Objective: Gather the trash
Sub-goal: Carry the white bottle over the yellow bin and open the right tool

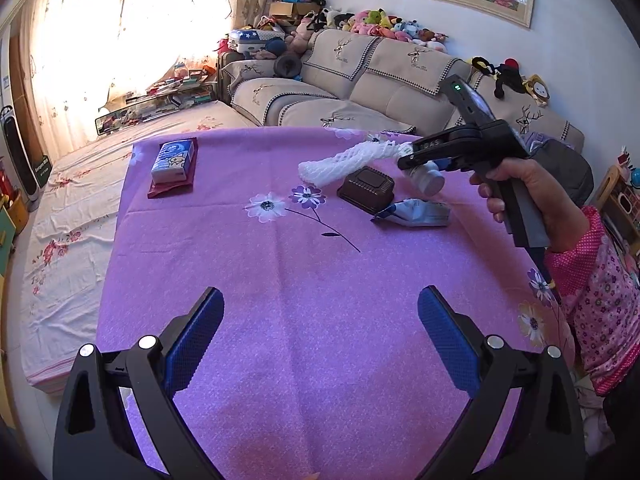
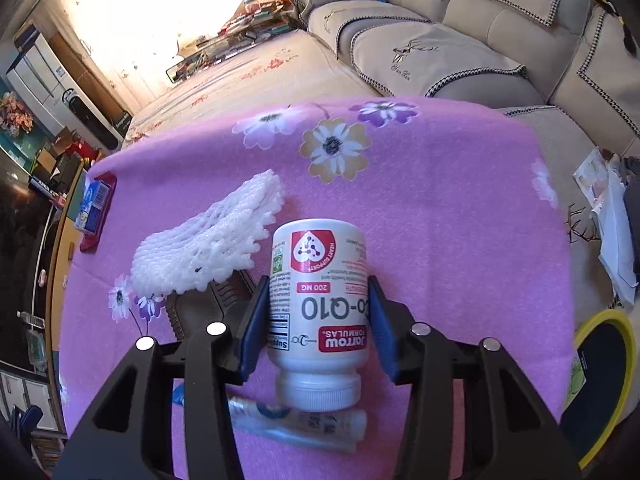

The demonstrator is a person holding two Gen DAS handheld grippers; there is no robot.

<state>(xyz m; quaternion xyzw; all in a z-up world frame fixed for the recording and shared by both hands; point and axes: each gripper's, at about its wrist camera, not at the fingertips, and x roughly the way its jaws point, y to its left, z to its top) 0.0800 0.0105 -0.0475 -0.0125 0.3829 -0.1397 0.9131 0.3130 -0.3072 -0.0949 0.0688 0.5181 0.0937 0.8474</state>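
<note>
One piece in hand, the rest of the trash not yet collected.
Your right hand-held gripper [image 2: 318,312] has its pads closed on the bottle [image 2: 318,312], cap toward you, above the counter [image 1: 312,280]; net [image 1: 340,162], brown tray [image 1: 366,190] and wrapper [image 1: 416,213] lie there, tissue pack [image 1: 174,162] well apart. Your left hand-held gripper [image 1: 320,336] hangs wide open, empty. No bin shows.

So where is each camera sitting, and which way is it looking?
Left wrist: on the left gripper, open low over the purple cloth, facing the sofa; its blue fingers and the person's right hand show.
Right wrist: on the right gripper, looking along its fingers at the white bottle clamped between them.
Both see: bottle, foam net, brown tray, tissue pack.
</note>
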